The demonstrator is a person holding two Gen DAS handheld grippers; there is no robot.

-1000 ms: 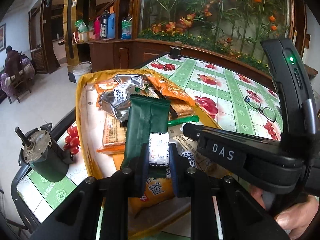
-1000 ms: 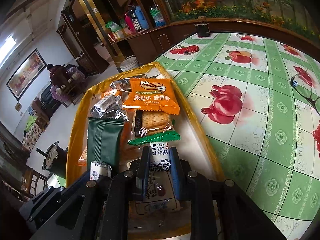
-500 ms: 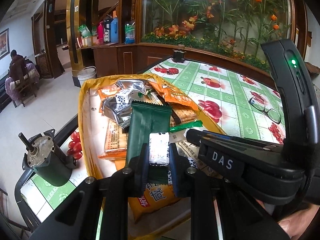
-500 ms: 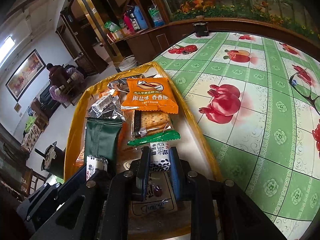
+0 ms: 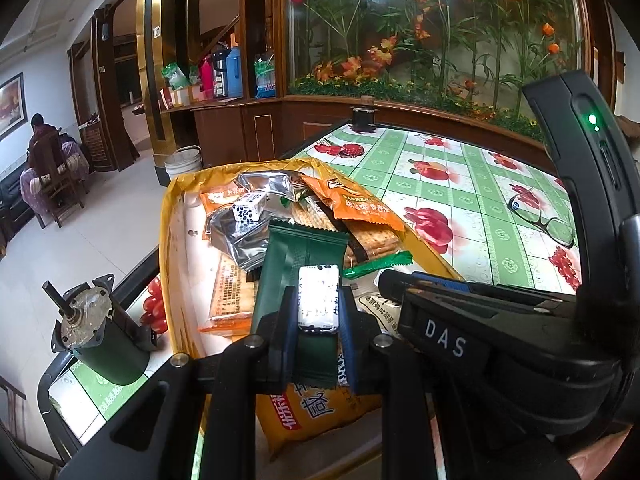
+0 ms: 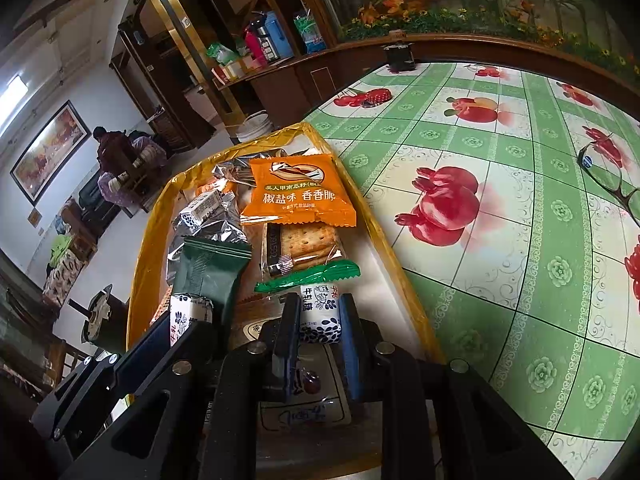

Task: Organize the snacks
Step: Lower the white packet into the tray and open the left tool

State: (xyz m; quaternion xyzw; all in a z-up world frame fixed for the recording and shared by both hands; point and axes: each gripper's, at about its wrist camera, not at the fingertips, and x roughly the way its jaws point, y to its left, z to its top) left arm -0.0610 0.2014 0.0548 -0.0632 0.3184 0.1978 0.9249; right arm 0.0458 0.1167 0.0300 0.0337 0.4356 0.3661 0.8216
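Two grippers, left gripper (image 5: 319,312) and right gripper (image 6: 320,316), each hold one milk candy (image 5: 319,298) above the tray (image 6: 404,280); other snacks ahead remain unsorted.

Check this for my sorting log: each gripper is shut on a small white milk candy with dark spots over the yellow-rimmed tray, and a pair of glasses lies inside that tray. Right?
Not quite. The pair of glasses lies on the green fruit-print tablecloth, outside the yellow-rimmed tray; the right wrist view shows it. The rest holds: the left gripper and right gripper are each shut on a small white milk candy.
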